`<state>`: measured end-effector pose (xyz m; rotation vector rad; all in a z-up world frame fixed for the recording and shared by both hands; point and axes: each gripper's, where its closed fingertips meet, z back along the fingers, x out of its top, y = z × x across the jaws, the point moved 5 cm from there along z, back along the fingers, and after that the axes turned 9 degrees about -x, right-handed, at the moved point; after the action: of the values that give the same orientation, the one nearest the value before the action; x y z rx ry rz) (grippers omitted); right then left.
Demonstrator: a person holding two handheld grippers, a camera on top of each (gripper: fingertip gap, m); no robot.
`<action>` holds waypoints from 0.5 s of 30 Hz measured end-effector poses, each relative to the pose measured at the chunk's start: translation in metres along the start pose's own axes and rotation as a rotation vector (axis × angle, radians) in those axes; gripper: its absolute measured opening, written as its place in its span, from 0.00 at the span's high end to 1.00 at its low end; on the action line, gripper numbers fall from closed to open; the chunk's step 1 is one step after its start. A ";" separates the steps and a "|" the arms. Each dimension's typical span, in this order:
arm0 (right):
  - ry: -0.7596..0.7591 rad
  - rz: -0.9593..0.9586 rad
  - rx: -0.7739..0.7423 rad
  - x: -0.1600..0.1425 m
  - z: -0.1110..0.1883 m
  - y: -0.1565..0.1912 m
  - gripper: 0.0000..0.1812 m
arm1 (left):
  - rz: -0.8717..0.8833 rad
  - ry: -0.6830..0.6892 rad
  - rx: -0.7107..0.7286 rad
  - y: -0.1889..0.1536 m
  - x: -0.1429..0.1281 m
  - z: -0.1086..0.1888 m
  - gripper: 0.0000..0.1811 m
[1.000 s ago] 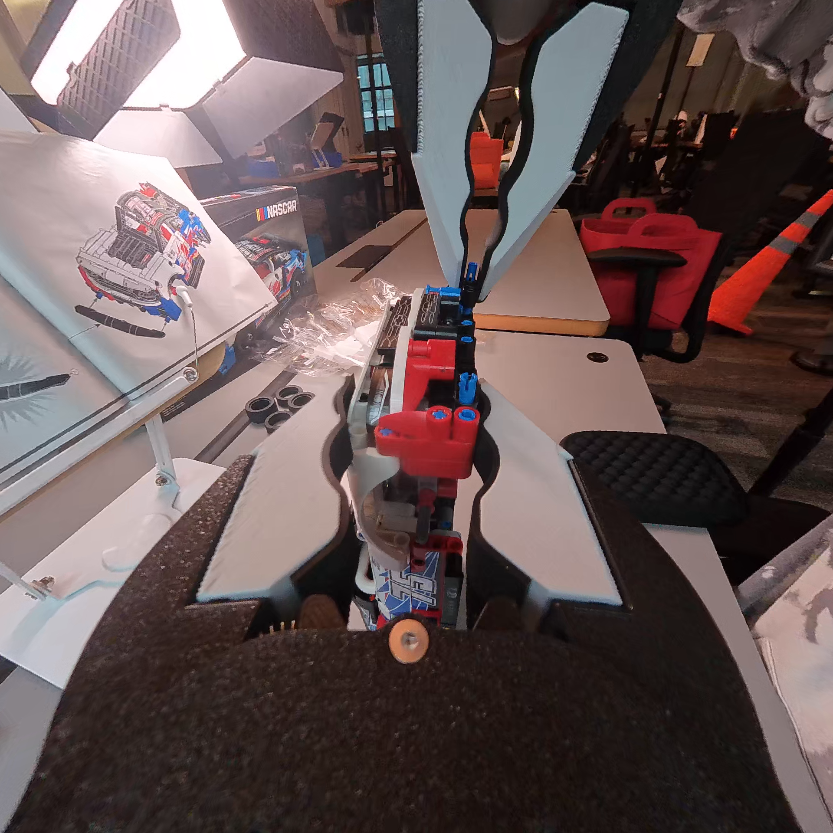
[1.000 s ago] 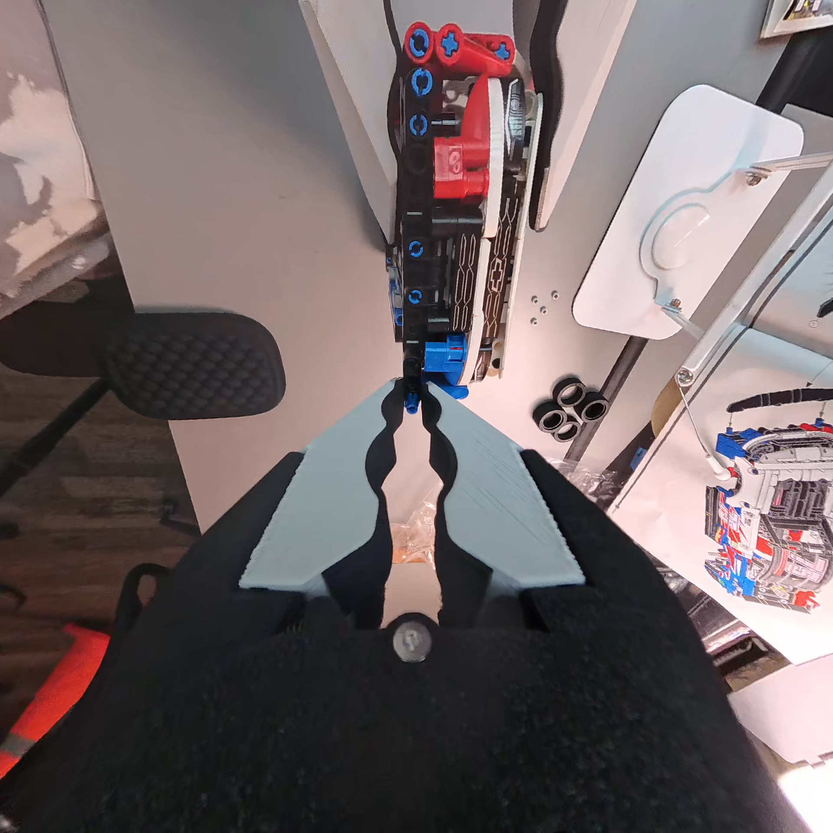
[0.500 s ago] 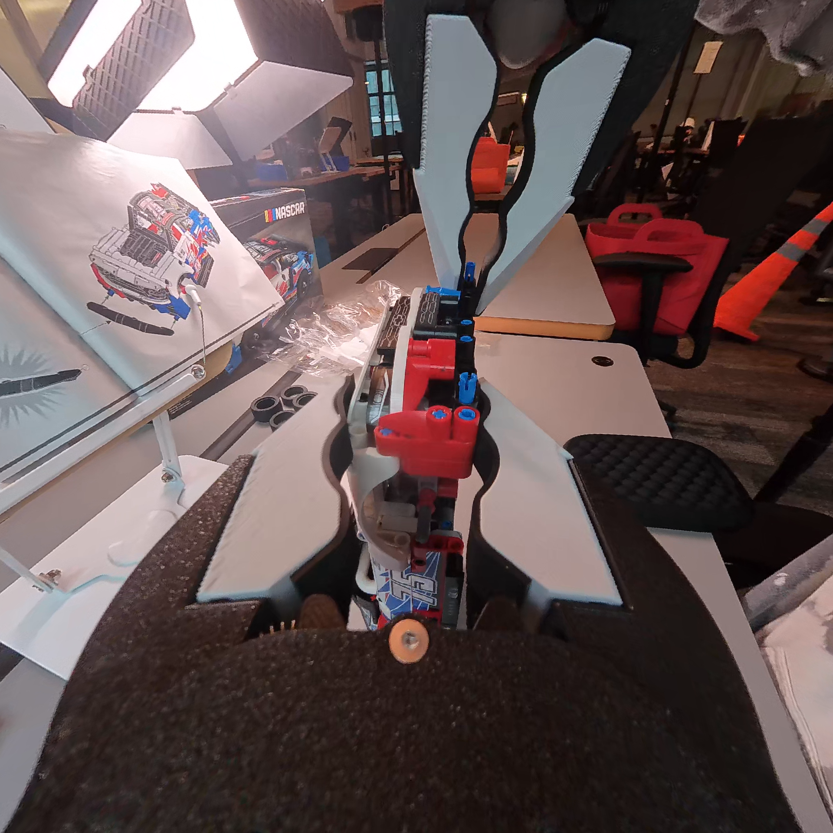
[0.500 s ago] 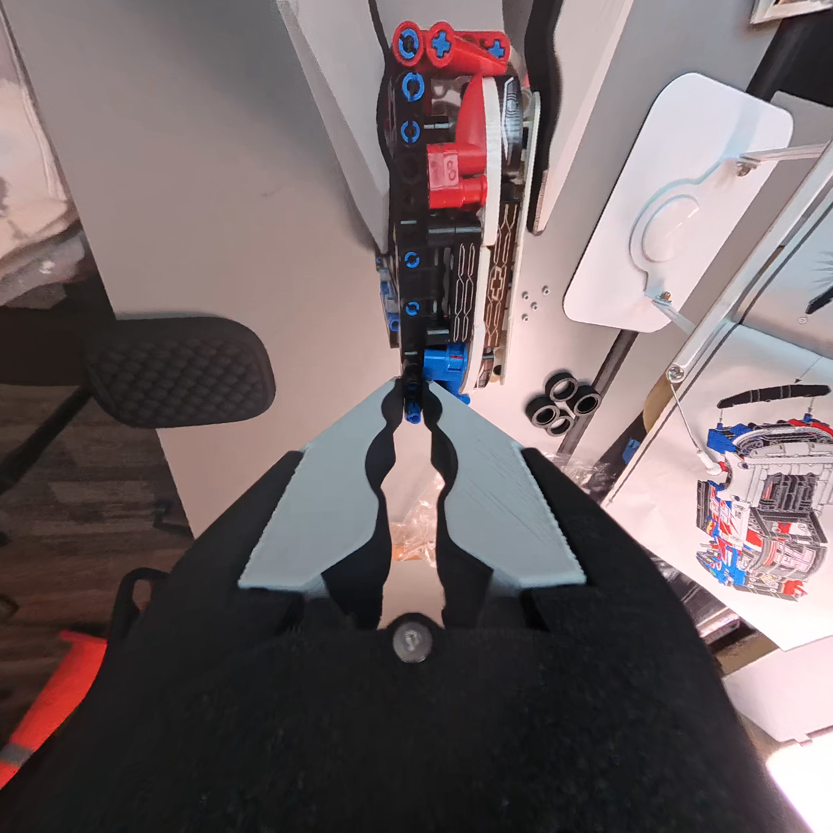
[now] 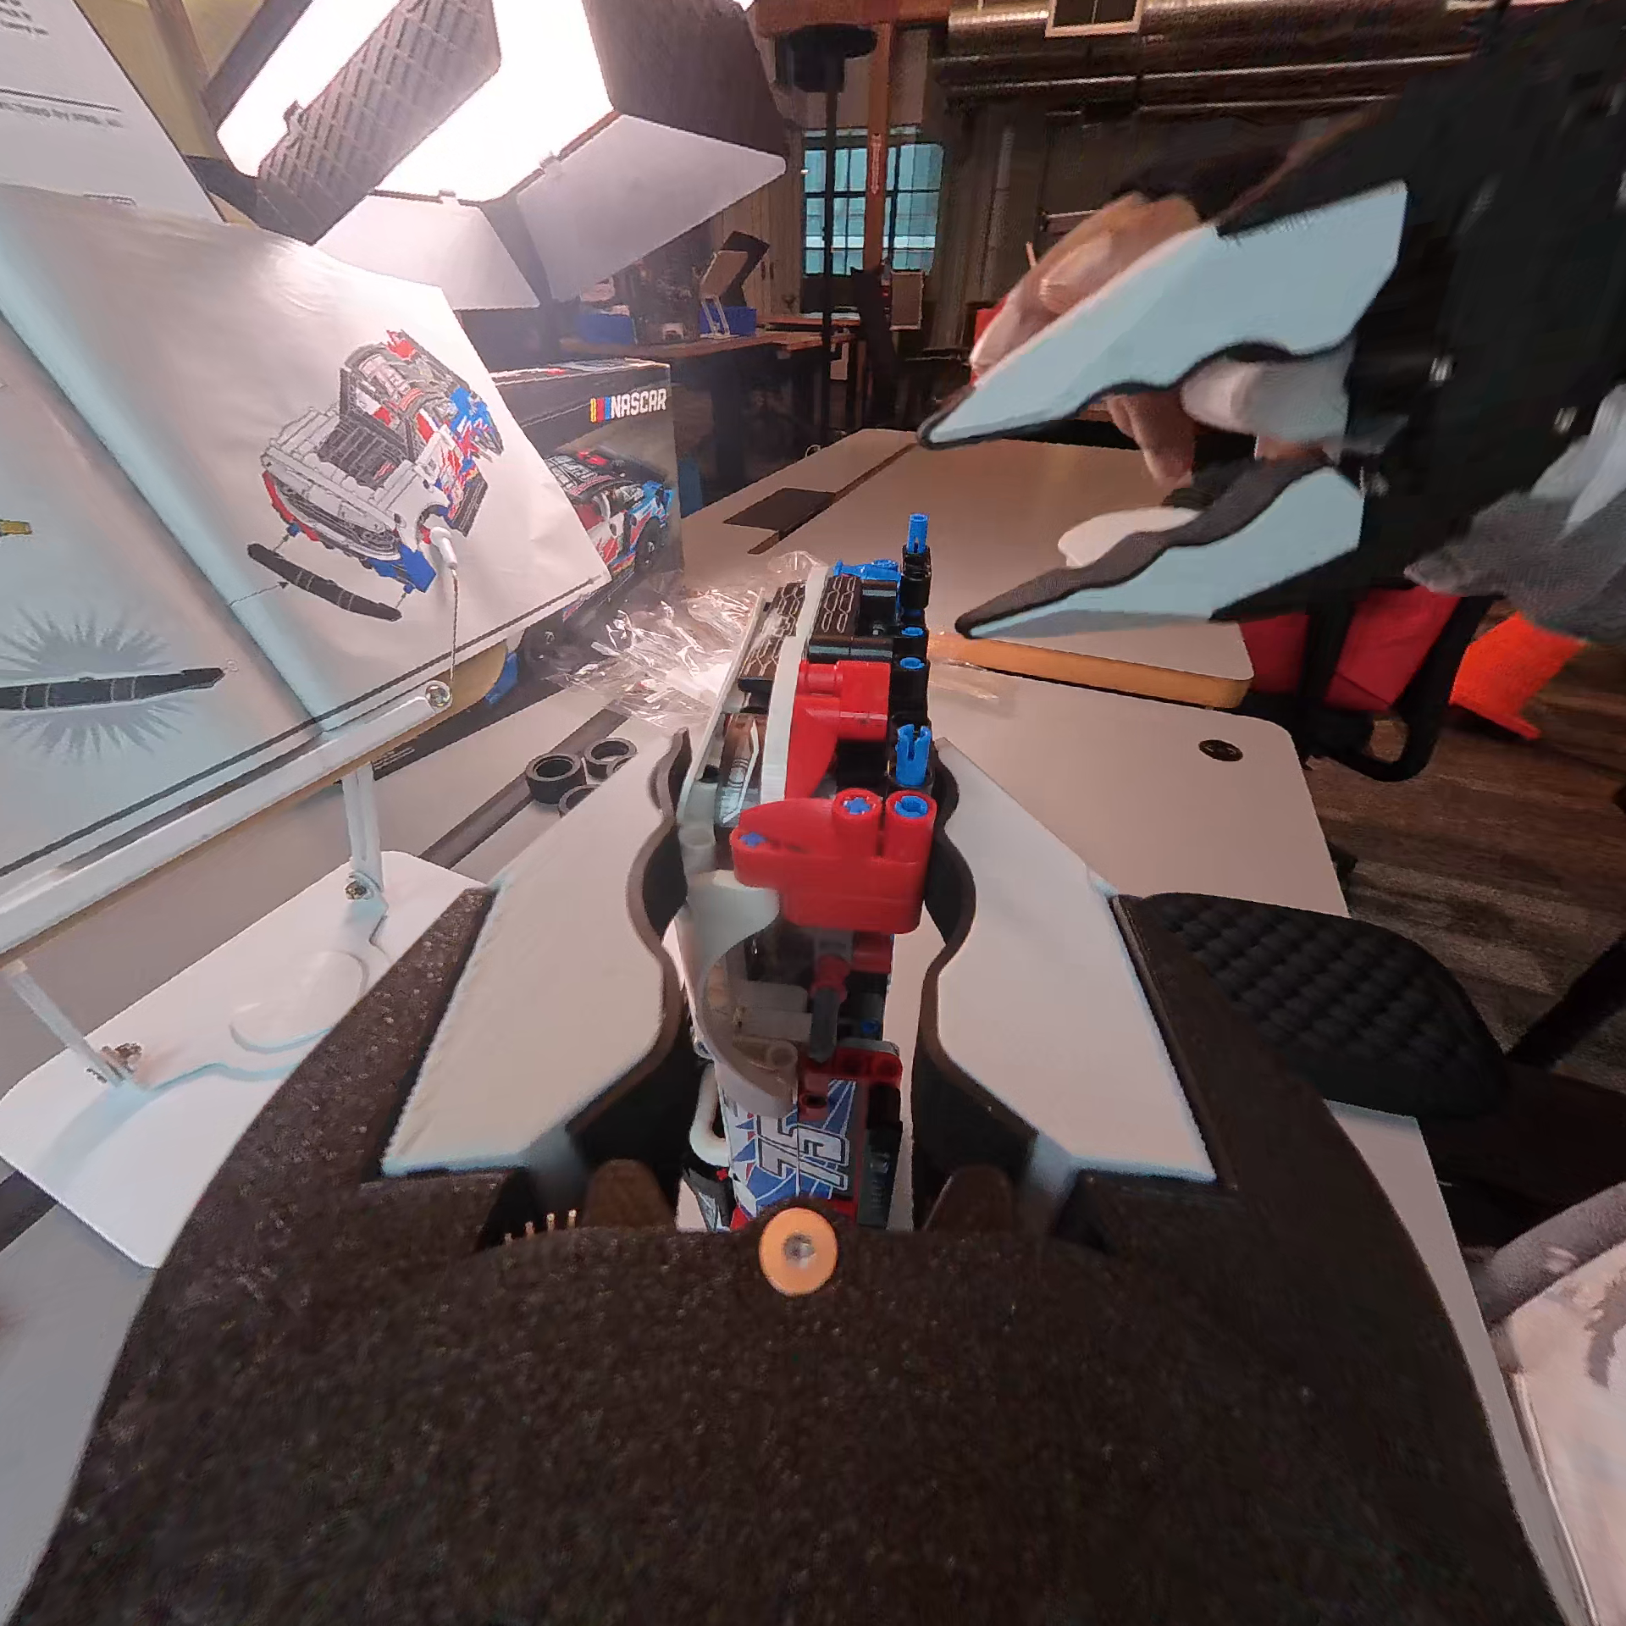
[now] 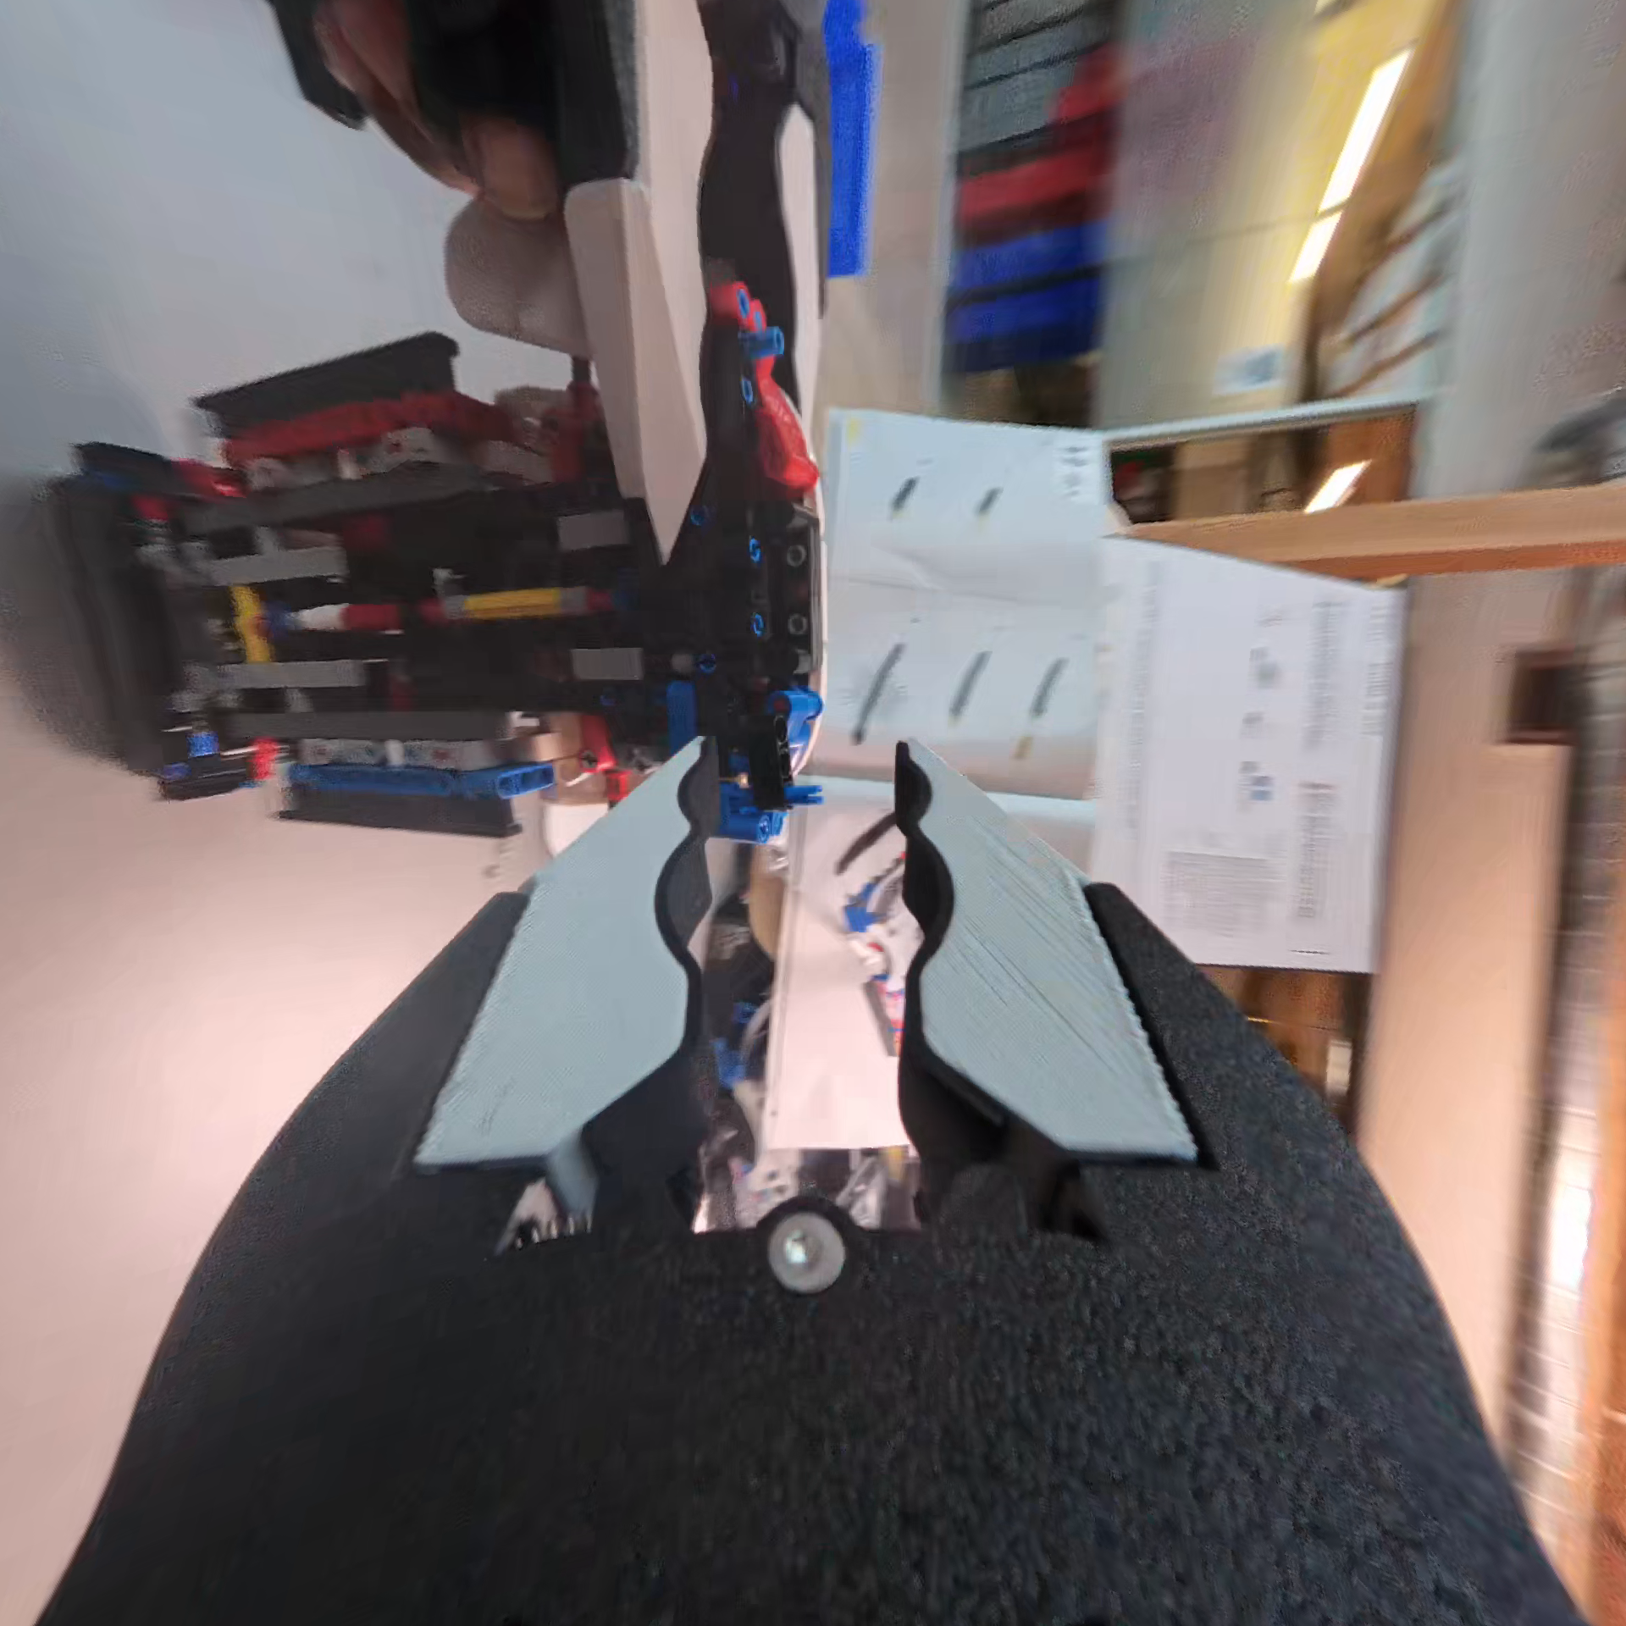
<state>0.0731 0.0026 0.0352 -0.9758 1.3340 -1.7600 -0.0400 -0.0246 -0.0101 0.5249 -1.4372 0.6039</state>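
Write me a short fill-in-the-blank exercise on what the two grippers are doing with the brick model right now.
1. The left gripper is shut on the ____ model.
2. The right gripper has its jaws ____ and holds nothing.
3. On top of the brick-built panel, the highest piece is a ____ pin.
4. The small black tyres lie on the table below the open ____ on its stand.

Missing words: brick; open; blue; booklet

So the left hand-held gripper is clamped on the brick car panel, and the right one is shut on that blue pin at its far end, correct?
Not quite. The left hand-held gripper is clamped on the brick car panel, but the right hand-held gripper is open and holds nothing. The left wrist view shows its fingers spread, off to the right of the blue pin, which sits in the panel's far end.
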 end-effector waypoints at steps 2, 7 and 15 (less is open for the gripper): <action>-0.015 0.051 -0.129 -0.002 -0.002 0.017 0.76 | 0.014 0.001 0.009 0.001 0.000 0.000 0.72; 0.002 0.104 -0.244 -0.012 -0.015 0.033 0.78 | 0.034 0.002 0.031 0.004 0.000 0.001 0.72; 0.085 0.142 -0.124 -0.009 -0.019 0.028 0.79 | 0.036 0.009 0.030 0.004 0.000 0.000 0.72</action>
<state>0.0634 0.0122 0.0032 -0.8575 1.5426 -1.6434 -0.0425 -0.0215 -0.0098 0.5202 -1.4334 0.6569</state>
